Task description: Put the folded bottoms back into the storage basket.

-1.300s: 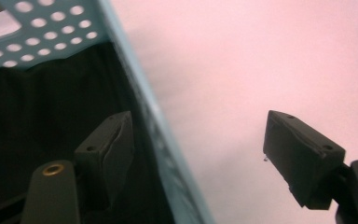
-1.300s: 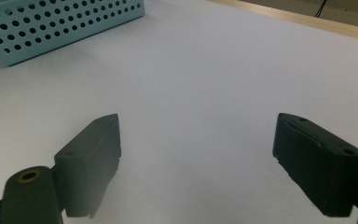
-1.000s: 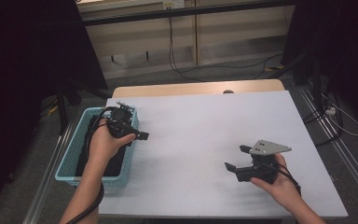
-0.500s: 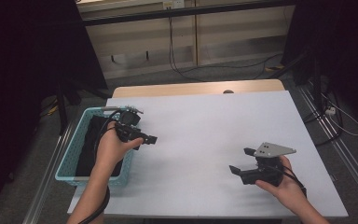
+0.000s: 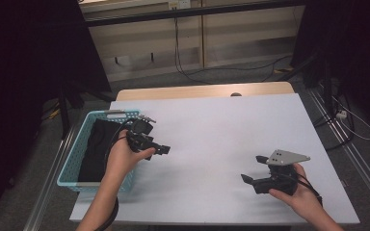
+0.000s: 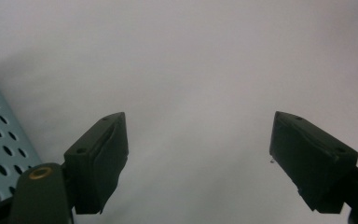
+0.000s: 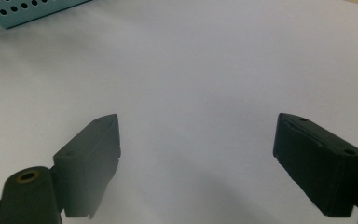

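Basket point(image 5: 74, 159) sits at the table's point(image 5: 212, 125) left edge, overhanging it, dark cloth point(image 5: 96, 149) folded inside. My left gripper point(image 5: 163, 150) hovers just right of the basket rim, jaws wide, nothing between them. My right gripper point(image 5: 252, 172) rests near the front right corner, jaws wide and empty too. Risk: cloth is floppy, so a shallow pinch could slip, and snagging the perforated wall could tip the overhanging basket. Cloth's folds and edges are too dark to read.
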The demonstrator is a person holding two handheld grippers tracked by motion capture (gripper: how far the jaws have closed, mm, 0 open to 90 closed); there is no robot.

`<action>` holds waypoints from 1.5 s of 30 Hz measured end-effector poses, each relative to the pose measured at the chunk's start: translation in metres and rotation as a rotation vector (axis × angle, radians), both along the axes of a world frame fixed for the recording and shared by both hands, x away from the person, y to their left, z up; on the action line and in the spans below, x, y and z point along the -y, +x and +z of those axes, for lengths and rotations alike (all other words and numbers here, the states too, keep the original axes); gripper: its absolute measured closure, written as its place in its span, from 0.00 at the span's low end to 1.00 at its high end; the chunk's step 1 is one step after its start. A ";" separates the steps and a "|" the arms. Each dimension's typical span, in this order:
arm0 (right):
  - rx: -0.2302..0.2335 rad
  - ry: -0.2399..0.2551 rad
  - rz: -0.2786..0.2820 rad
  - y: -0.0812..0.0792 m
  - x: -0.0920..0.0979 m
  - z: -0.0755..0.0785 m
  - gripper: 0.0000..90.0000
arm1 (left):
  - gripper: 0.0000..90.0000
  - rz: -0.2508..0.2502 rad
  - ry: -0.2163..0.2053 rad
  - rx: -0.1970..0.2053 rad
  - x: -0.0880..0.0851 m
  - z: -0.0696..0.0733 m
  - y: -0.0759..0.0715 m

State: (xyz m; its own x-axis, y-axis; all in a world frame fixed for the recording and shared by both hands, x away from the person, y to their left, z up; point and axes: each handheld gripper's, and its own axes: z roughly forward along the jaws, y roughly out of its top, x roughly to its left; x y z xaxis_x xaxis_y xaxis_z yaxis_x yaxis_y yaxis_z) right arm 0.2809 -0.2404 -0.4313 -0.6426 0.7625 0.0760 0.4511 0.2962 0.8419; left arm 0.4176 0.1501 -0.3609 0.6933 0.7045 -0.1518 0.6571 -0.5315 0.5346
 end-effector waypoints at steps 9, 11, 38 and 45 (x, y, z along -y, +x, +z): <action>-0.011 -0.011 0.005 -0.005 0.006 -0.002 0.16 | 0.20 -0.037 -0.009 -0.005 0.008 -0.010 -0.008; -0.011 -0.010 0.003 -0.005 0.007 -0.002 0.16 | 0.19 -0.036 -0.010 -0.004 0.009 -0.012 -0.010; -0.042 -0.034 0.012 -0.009 0.013 -0.011 0.15 | 0.16 -0.089 -0.047 0.008 0.003 -0.038 -0.034; -0.045 -0.040 0.010 -0.010 0.015 -0.013 0.15 | 0.15 -0.110 -0.046 0.009 0.001 -0.046 -0.041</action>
State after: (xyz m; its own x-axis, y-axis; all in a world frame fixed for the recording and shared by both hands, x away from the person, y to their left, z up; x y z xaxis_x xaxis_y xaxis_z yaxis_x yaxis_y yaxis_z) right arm 0.2711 -0.2551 -0.4444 -0.6467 0.7590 0.0750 0.4853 0.3337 0.8081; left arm 0.3769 0.1486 -0.4073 0.7672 0.6169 -0.1757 0.5917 -0.5748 0.5652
